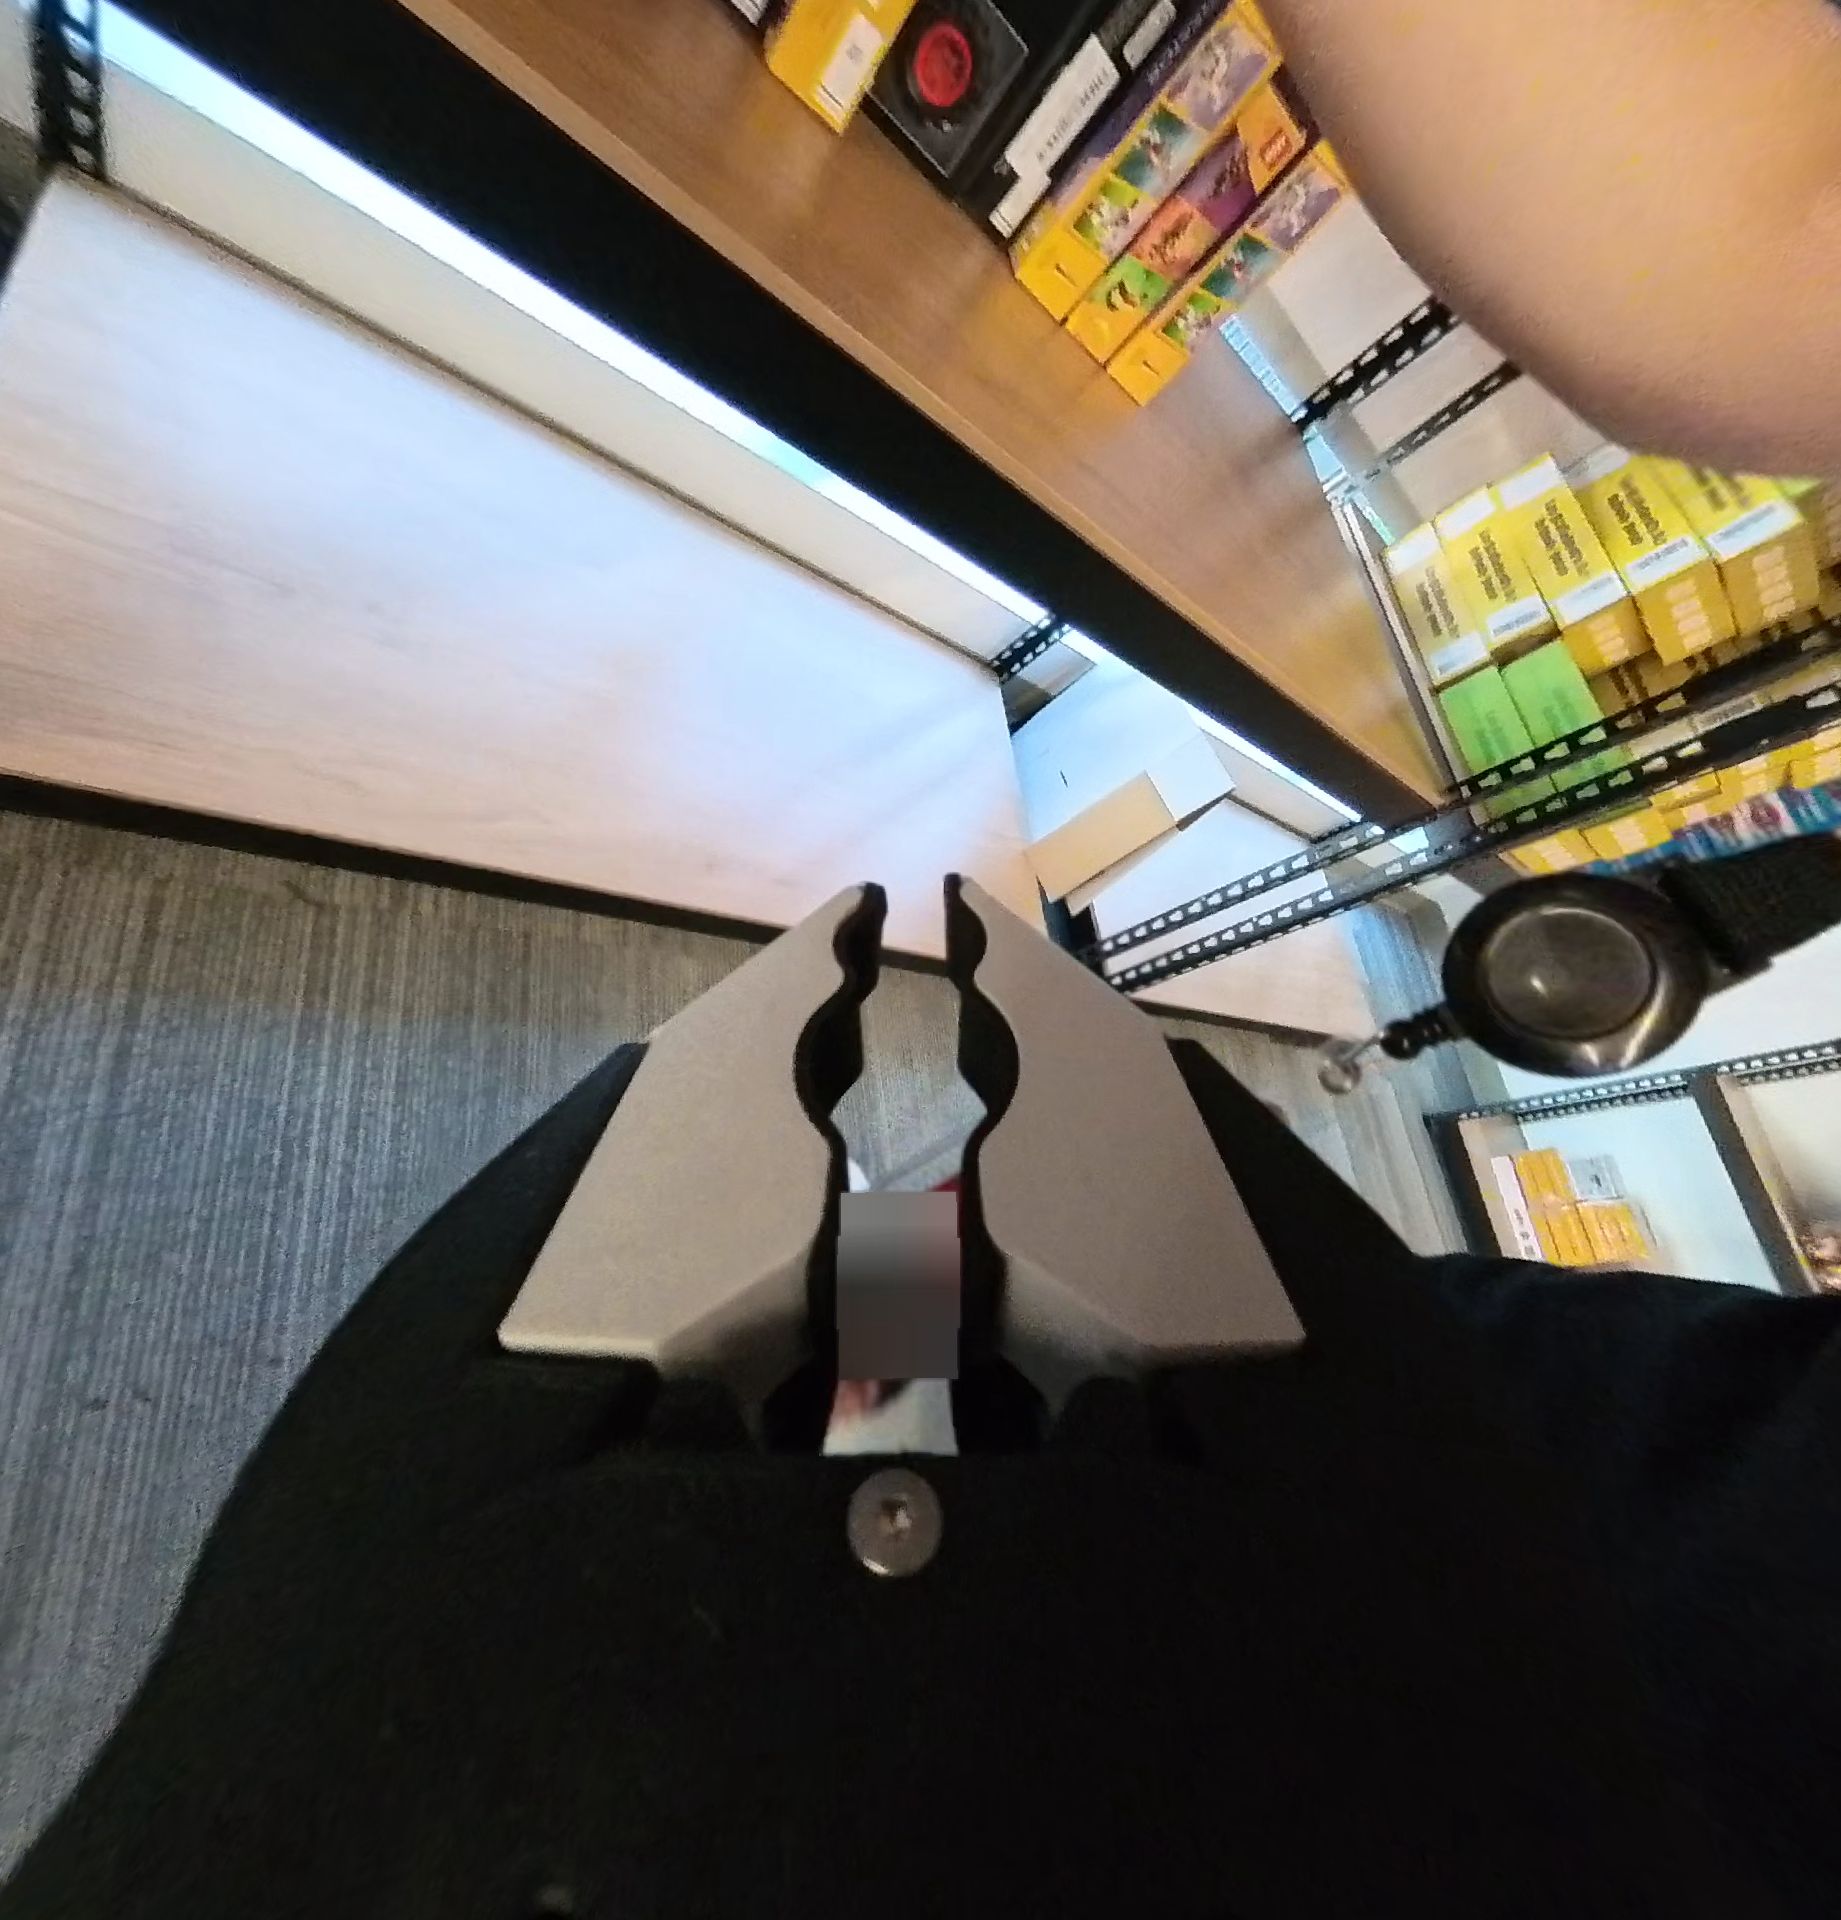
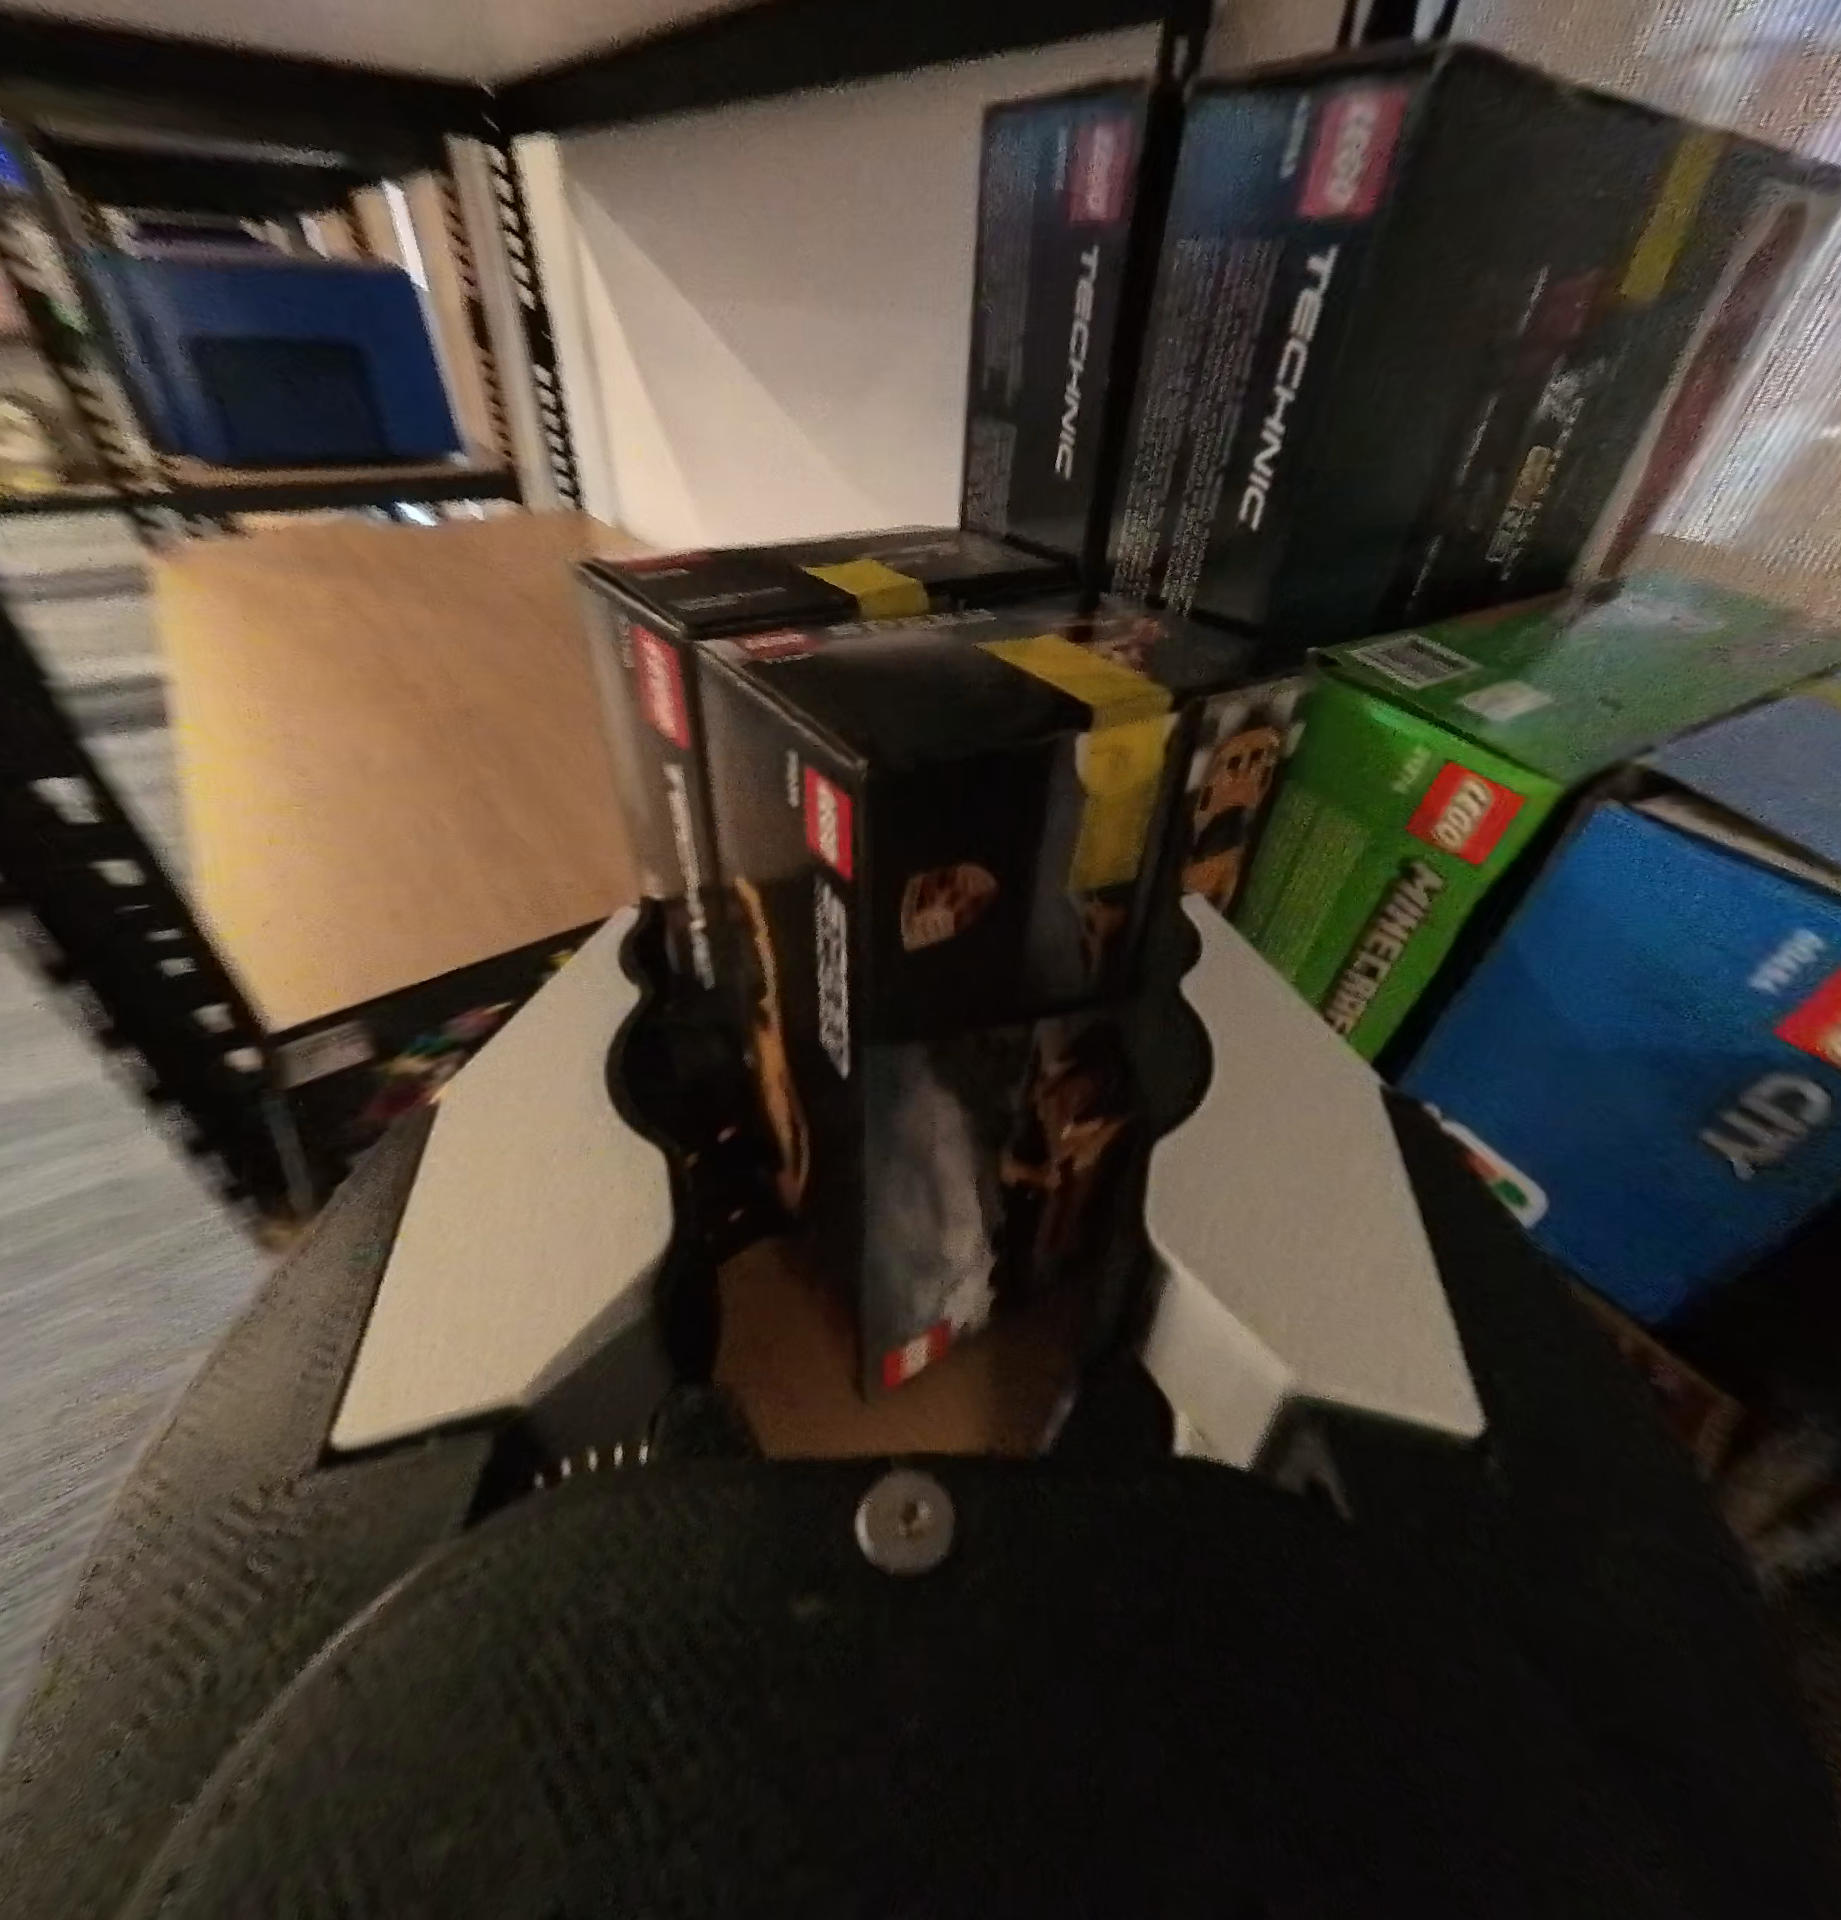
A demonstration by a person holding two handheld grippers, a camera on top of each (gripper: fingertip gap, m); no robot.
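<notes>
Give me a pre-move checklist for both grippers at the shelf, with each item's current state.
1. Right gripper straddles the front black box, one finger on each side: ok.
2. Firm grip on that box: cannot tell; the picture is blurred and pad contact is not clear.
3. Room to the right of the box: not ok; the green box stands close beside the right finger.
4. Room to the left: ok; bare wooden shelf board there.
5. Left gripper free: ok; fingers nearly together, nothing between the tips, pointing at the grey carpet and pale panel.
6. Loose items near the left gripper: not ok; a black badge reel dangles to its right.
</notes>
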